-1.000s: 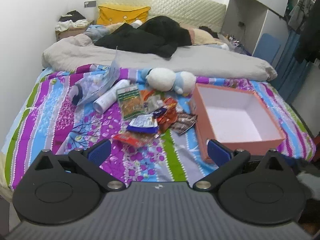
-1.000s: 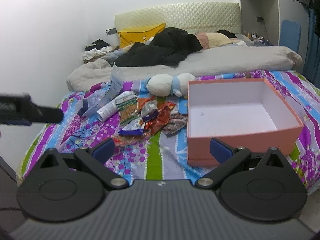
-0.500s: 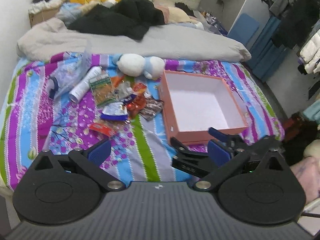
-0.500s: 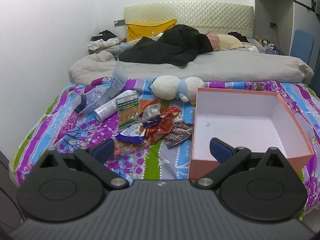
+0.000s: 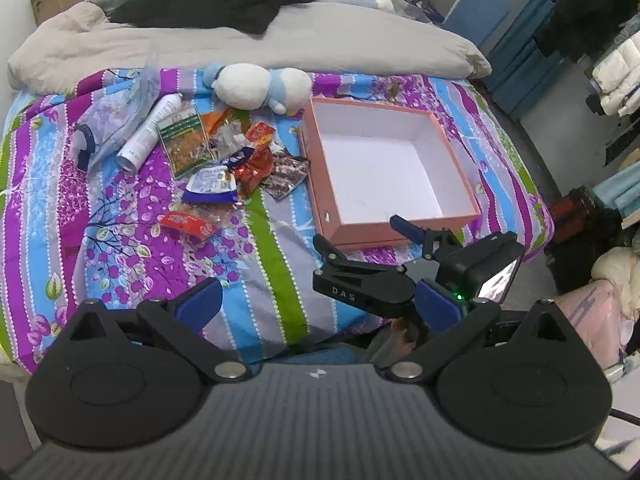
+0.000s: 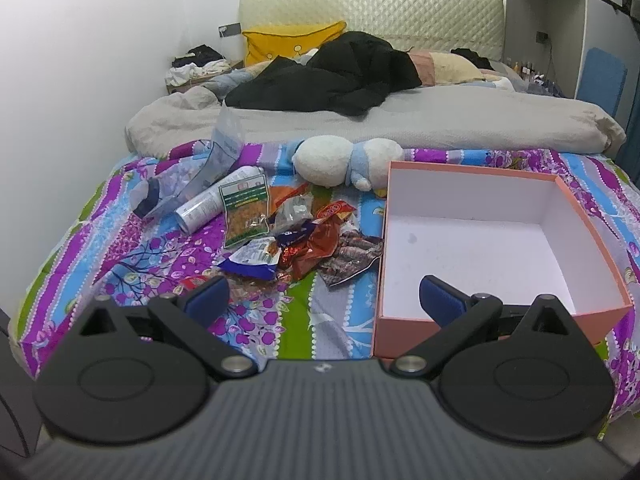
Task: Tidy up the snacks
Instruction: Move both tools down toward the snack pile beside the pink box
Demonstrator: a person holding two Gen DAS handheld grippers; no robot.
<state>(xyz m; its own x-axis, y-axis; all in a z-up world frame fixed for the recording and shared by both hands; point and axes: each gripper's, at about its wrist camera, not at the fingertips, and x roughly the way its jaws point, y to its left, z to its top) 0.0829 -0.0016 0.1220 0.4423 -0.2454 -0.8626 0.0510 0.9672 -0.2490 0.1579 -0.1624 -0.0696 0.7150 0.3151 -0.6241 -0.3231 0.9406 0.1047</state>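
Pink-walled box (image 6: pixel 476 176) lies empty beside the snack packets (image 6: pixel 288 240); left gripper (image 5: pixel 316 306) and right gripper (image 6: pixel 324 294) both spread wide, grasping nothing.

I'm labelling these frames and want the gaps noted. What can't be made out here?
- Print on the snack packets: too small to read in either view.
- Red packet: in the right wrist view, partly behind the right claw.
- Box front wall: in the left wrist view, partly covered by the right claw.
- Person's hand: mostly hidden behind the left claw.
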